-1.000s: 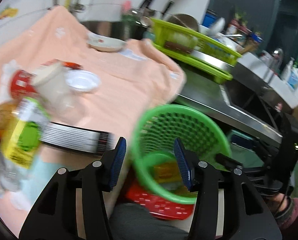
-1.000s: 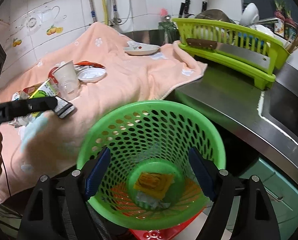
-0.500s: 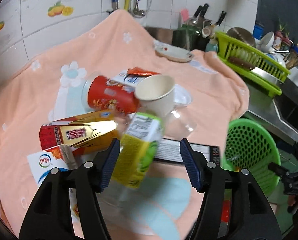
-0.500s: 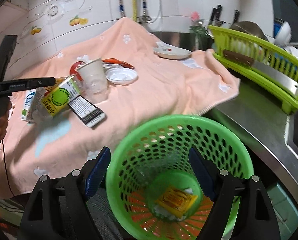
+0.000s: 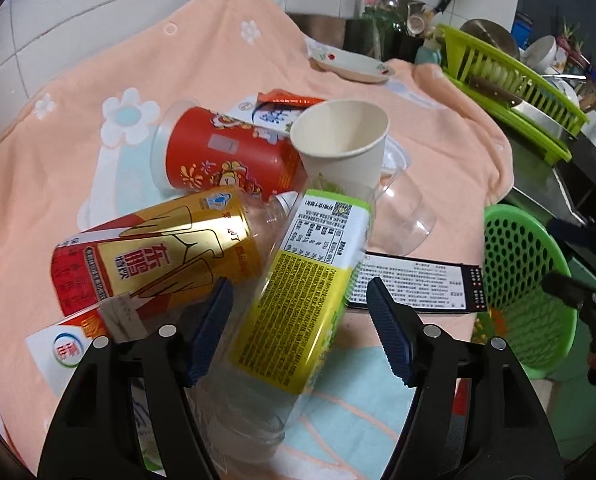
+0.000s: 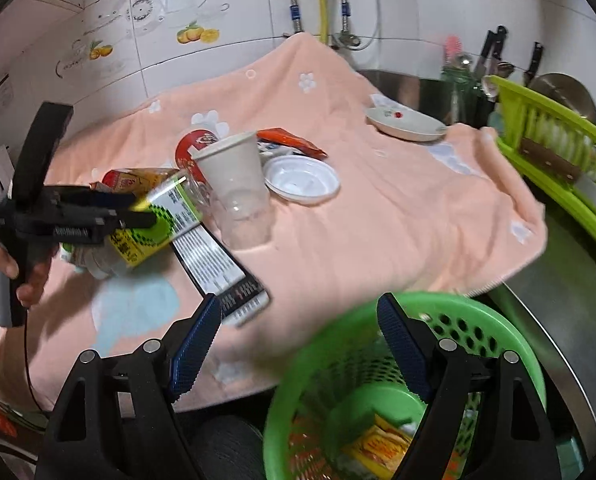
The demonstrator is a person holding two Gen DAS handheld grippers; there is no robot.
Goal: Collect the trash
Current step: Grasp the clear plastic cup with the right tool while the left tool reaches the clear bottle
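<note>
Now the bottle [image 5: 298,292] lies between the opening fingers [image 5: 212,332] — pads clear.

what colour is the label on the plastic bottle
Yellow and green with a white panel, on the plastic bottle; the left wrist view shows it best.

Our left black two-finger gripper [image 5: 298,326] tilts downward, its blue-padded jaws opening; our right black two-finger gripper [image 6: 298,344] gapes wide, gripping nothing.

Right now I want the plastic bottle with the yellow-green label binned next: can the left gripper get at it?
Probably yes. The left gripper is opening, and the plastic bottle already lies between its pads with nothing on top. The gold carton crowds the left pad, so it may get nudged.
</note>
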